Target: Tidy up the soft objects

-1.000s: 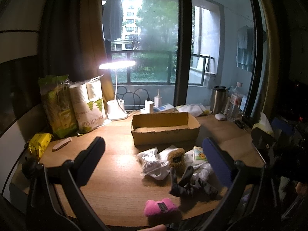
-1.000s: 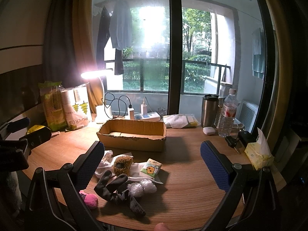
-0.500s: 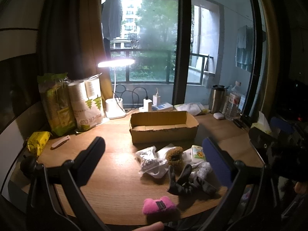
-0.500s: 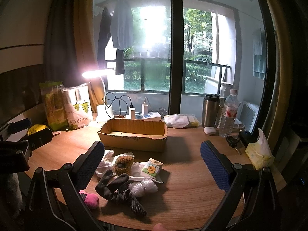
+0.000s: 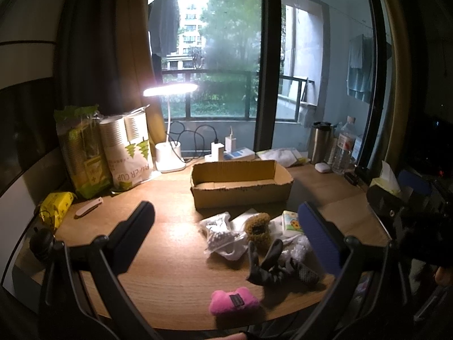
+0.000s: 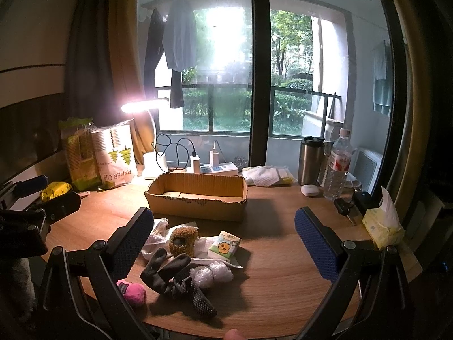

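While both the left gripper (image 5: 226, 232) and right gripper (image 6: 223, 240) hover wide and empty, the soft objects (image 6: 187, 255) lie heaped between the jaws, cardboard box (image 6: 198, 198) beyond.

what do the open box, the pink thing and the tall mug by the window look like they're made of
Box: corrugated cardboard, matte brown, with a ragged torn top edge.
Pink toy: plush fabric, fuzzy and rounded, with a dark sewn-on label; probably stuffed.
Travel mug: apparently brushed stainless steel, judging by its dull grey sheen, with a dark lid that is likely plastic.
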Action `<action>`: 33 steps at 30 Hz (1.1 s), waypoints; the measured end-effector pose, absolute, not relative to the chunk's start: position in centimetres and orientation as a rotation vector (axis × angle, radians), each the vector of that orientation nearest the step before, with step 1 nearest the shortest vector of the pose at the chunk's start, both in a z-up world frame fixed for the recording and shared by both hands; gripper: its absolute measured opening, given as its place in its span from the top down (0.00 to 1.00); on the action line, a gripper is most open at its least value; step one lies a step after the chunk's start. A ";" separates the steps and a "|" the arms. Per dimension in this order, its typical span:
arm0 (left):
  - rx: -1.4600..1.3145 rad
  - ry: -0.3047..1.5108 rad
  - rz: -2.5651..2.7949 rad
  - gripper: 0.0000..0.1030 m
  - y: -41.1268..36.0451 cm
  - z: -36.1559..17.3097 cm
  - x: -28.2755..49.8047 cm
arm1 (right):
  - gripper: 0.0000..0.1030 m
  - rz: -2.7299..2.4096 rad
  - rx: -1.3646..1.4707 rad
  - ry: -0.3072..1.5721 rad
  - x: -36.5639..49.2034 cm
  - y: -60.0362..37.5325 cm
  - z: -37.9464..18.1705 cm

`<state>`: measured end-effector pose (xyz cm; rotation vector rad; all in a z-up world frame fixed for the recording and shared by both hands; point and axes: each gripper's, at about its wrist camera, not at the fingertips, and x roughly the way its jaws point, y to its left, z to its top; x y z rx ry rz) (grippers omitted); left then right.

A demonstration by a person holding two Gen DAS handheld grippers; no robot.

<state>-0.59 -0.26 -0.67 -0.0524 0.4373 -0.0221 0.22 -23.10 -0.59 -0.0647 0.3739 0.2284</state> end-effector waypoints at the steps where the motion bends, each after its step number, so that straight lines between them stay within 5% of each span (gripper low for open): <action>1: -0.053 0.438 -0.022 0.01 -0.3 -0.7 -0.6 | 0.01 0.229 -0.064 0.375 0.2 -23.0 -0.6; 18: -0.053 0.445 -0.027 0.01 -0.5 -1.1 -0.5 | 0.01 0.235 -0.064 0.380 0.2 -23.0 -1.4; 33: 0.005 0.642 -0.044 0.01 -1.0 -8.5 1.9 | 0.01 0.260 -0.084 0.521 2.7 -23.6 -6.5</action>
